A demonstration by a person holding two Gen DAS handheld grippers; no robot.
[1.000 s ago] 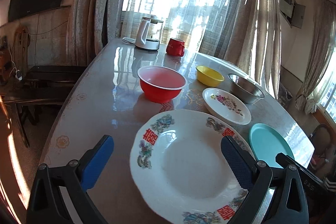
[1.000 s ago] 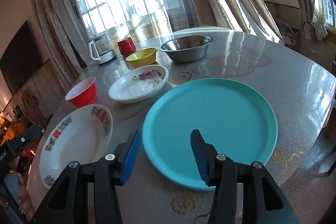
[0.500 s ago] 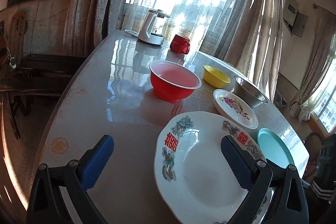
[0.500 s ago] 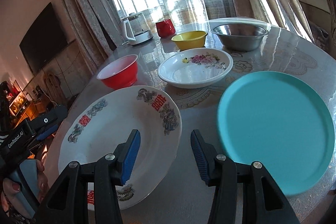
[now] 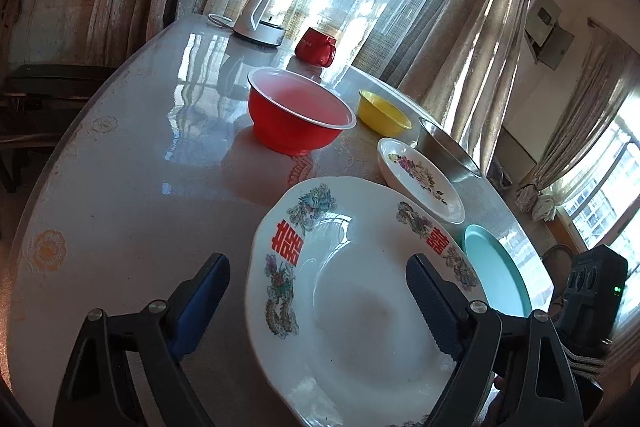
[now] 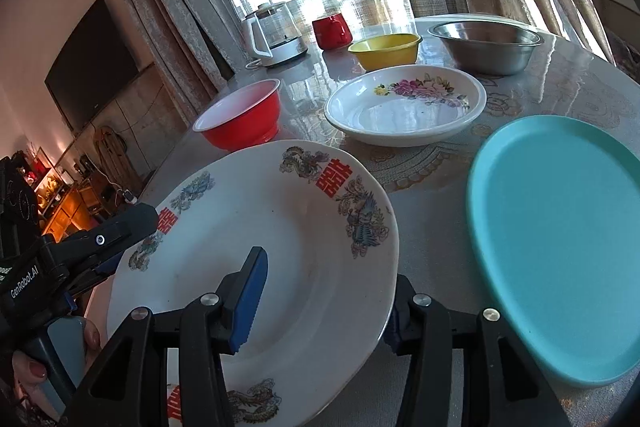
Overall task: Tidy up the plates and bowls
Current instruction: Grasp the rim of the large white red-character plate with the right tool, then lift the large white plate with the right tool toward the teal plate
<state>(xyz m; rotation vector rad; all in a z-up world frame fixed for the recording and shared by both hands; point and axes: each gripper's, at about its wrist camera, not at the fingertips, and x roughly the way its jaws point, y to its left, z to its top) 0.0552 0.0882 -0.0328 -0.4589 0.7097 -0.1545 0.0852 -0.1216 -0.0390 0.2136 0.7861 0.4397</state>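
A large white plate (image 5: 360,311) with red characters and dragon patterns lies on the table near the front edge. My left gripper (image 5: 316,259) straddles its left rim, one pad over the bare table, the other over the plate's well. Its jaws are closing and no pad presses on the plate. In the right wrist view my right gripper (image 6: 328,267) straddles the same plate (image 6: 260,227) at its right rim. One pad hangs over the well, the other finger sits just outside and below the rim, so it is open. The left gripper's finger (image 6: 124,225) shows at the far rim.
Behind the large plate on the glossy table (image 5: 140,187) stand a red bowl (image 5: 298,115), a yellow bowl (image 5: 382,111), a steel bowl (image 5: 444,155) and a flowered dish (image 5: 420,179). A teal plate (image 6: 560,267) lies to the right. A kettle (image 5: 264,13) and red mug (image 5: 316,47) stand at the back.
My right gripper has swung left, off the teal plate and onto the large white plate's right rim. My left gripper has come lower and closer to the left rim, and its fingers have narrowed.
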